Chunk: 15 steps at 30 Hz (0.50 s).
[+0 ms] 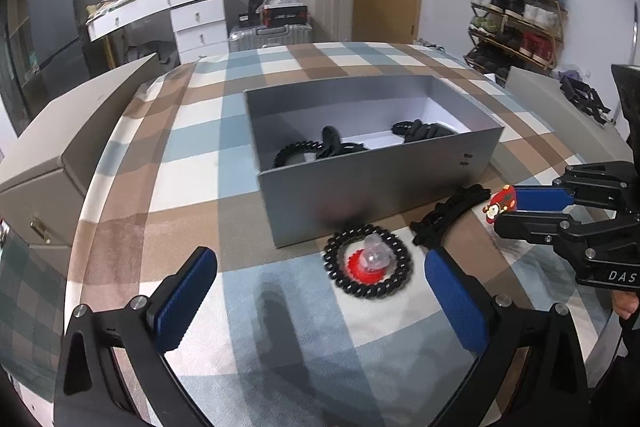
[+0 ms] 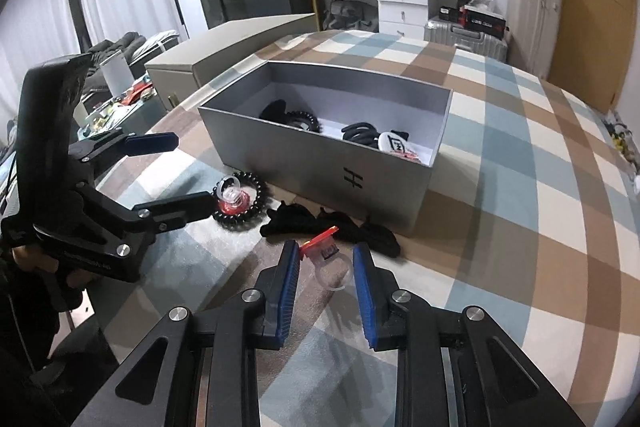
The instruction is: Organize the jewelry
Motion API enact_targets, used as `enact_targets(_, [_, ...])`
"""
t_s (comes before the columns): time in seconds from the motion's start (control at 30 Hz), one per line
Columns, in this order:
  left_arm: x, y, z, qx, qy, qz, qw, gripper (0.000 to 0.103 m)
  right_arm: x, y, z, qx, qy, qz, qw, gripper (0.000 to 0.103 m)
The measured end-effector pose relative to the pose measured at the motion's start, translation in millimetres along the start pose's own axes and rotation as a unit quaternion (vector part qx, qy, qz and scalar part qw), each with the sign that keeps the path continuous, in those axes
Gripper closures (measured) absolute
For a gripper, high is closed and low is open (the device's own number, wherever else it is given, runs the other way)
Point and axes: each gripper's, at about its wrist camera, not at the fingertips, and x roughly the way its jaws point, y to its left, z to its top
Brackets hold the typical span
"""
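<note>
Grey open cardboard box (image 2: 376,183) sits on the blue/brown/white checked cloth (image 2: 520,187), w/ a dark "H"-like logo on its front wall. Inside: black hair ties and a white round item w/ print I can't read. Left gripper (image 1: 320,291) is spread wide, nothing between the pads, hovering over a black bead bracelet (image 1: 370,263) ringing a clear ring w/ red base (image 1: 372,259). Right gripper (image 2: 326,267) is pinched on a clear plastic ring w/ red cartoon top (image 2: 326,259), just in front of the box, near a black scrunchie-type band (image 2: 332,227). "DAS" is legible on the right gripper's body.
</note>
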Motion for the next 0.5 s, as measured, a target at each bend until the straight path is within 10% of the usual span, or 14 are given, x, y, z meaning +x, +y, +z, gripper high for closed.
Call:
enact_targets(0.13, [11,-6,1,0.010,0.027,-0.030,0.9991,0.064,-3,-2,1,0.003,-0.004,0.000,1.000,0.077])
enact_targets(0.5, [6,-18,-1,0.047,0.013,-0.044,0.9978,0.098,-4,-4,1,0.004,-0.003,0.002,1.000,0.077])
